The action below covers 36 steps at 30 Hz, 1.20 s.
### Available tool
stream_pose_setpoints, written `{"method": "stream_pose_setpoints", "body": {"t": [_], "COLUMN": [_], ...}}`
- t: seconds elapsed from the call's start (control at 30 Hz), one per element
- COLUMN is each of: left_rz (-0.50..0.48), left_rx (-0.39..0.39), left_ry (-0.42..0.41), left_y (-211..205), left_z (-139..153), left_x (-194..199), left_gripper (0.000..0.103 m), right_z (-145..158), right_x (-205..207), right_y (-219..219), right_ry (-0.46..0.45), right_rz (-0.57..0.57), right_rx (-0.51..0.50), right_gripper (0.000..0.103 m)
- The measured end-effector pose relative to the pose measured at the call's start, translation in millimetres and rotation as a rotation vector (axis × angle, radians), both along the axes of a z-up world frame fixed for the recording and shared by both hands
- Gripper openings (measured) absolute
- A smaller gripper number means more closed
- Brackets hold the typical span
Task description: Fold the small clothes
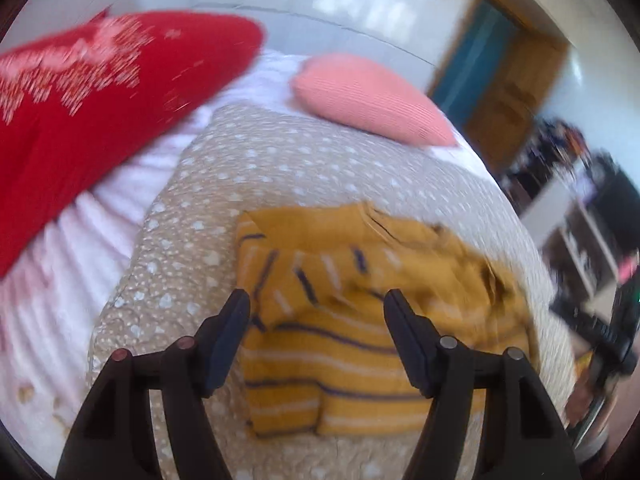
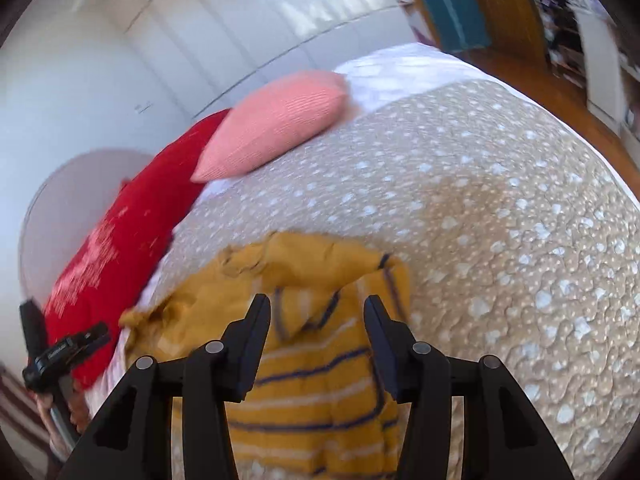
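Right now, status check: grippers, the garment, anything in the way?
Left gripper open, empty. Right gripper open, empty. Mustard striped top lies partly folded and rumpled on the dotted quilt. Nothing blocking it; pink pillow and red pillow sit apart.

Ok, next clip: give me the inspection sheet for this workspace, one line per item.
Surface: bed with beige dotted quilt over a white sheet.
Job's things: mustard striped garment, partly folded, rumpled at its far end, lying on the quilt.
Clutter: pink pillow and red pillow at the head of the bed.
Grippers: left tool and right tool both open above the garment, nothing between the jaws.
Cables: nothing seen.
Surroundings: white wall, wooden door, blurred shelving.
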<state>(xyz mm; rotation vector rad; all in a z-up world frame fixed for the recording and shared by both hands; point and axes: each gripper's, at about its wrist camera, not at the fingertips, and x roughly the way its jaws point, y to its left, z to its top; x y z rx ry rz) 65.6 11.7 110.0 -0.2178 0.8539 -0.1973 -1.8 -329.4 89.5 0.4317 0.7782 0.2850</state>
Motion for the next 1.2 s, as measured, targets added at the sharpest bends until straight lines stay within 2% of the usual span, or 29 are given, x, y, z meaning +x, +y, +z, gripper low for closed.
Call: {"method": "stream_pose_setpoints", "body": {"t": [0.03, 0.1, 0.13, 0.23, 0.3, 0.4, 0.47, 0.57, 0.63, 0.73, 0.87, 0.97, 1.03, 1.07, 1.1, 1.13, 1.17, 1.2], "left_rz": [-0.056, -0.127, -0.173, -0.22, -0.172, -0.043, 0.052, 0.182, 0.22, 0.203, 0.205, 0.2, 0.225, 0.237, 0.254, 0.267, 0.275, 0.28], "left_rx": [0.023, 0.045, 0.061, 0.107, 0.137, 0.122, 0.124, 0.147, 0.116, 0.077, 0.035, 0.032, 0.057, 0.065, 0.077, 0.081, 0.078, 0.07], "left_ry": [-0.01, -0.006, 0.004, 0.034, 0.073, 0.135, 0.187, 0.222, 0.237, 0.218, 0.2, 0.129, 0.066, 0.043, 0.017, 0.01, 0.009, 0.012], "left_y": [-12, -30, -44, -70, -78, -66, -51, -22, -5, 2, 10, 10, 10, 9, 8, 9, 9, 10], "left_z": [-1, -5, -10, -24, -34, -50, -64, -83, -93, -93, -75, -52, -42, -40, -41, -44, -48, -54], "left_x": [-7, -10, -8, 12, 45, 100, 128, 156, 164, 157, 130, 92, 59, 47, 29, 19, 10, 3], "left_gripper": [0.068, 0.068, 0.068, 0.068, 0.068, 0.068, 0.068, 0.068, 0.068, 0.068, 0.068, 0.07, 0.078, 0.081, 0.082, 0.082, 0.082, 0.082], "right_z": [1, -1, -3, -13, -24, -36, -48, -71, -81, -86, -83, -62, -34, -21, -9, 2, 12, 21], "right_x": [-3, -7, -8, 4, 34, 84, 116, 150, 156, 150, 144, 135, 122, 113, 104, 97, 90, 87], "right_y": [9, 34, 46, 81, 93, 89, 76, 51, 42, 35, 39, 58, 72, 80, 87, 94, 102, 112], "right_ry": [-0.005, -0.01, -0.009, 0.018, 0.054, 0.085, 0.137, 0.201, 0.2, 0.154, 0.145, 0.17, 0.093, 0.052, 0.012, -0.031, -0.067, -0.078], "right_rz": [0.03, 0.115, 0.154, 0.261, 0.278, 0.188, 0.118, 0.037, 0.023, 0.013, 0.016, 0.012, 0.019, 0.017, 0.013, 0.007, -0.001, 0.01], "right_rx": [-0.021, -0.079, -0.105, -0.178, -0.203, -0.261, -0.273, -0.229, -0.181, -0.14, -0.168, -0.328, -0.425, -0.457, -0.479, -0.488, -0.493, -0.485], "right_gripper": [0.05, 0.04, 0.039, 0.039, 0.039, 0.039, 0.039, 0.037, 0.036, 0.037, 0.039, 0.039, 0.04, 0.045, 0.054, 0.06, 0.072, 0.076]}}
